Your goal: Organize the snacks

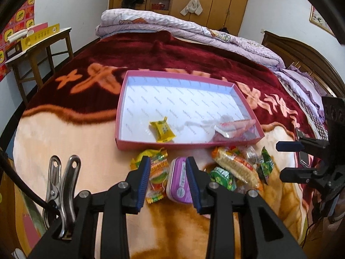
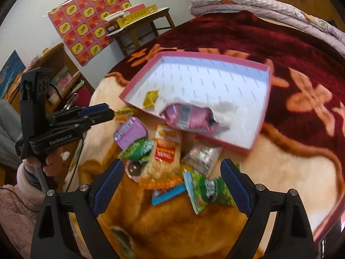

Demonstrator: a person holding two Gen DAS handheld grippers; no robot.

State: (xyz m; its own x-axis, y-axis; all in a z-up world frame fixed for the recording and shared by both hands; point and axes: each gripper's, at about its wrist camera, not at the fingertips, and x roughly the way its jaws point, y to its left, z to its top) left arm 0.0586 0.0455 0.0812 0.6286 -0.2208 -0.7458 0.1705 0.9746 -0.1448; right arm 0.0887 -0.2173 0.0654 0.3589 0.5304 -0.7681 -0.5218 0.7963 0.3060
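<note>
A pink box (image 1: 172,145) (image 2: 215,59) lies on the blanket, holding a yellow candy (image 1: 163,129) (image 2: 151,98) and a pink packet (image 1: 235,127) (image 2: 187,116). In front of it sits a pile of snacks: a purple tin (image 1: 179,179) (image 2: 130,130), an orange gummy packet (image 1: 158,172), a noodle packet (image 1: 237,166) (image 2: 167,149) and green packets (image 1: 223,176) (image 2: 207,192). My left gripper (image 1: 169,168) (image 2: 105,113) hovers over the tin and gummy packet, slightly open and gripping nothing. My right gripper (image 2: 172,185) (image 1: 289,160) stands wide open above the pile's right side.
The bed's red and cream blanket (image 1: 86,142) carries everything. A folded quilt (image 1: 172,23) lies at the far end, and a wooden table (image 1: 41,43) with boxes stands to the left. A dark phone (image 1: 304,151) lies at the right, and a hand (image 2: 49,161) holds the left gripper.
</note>
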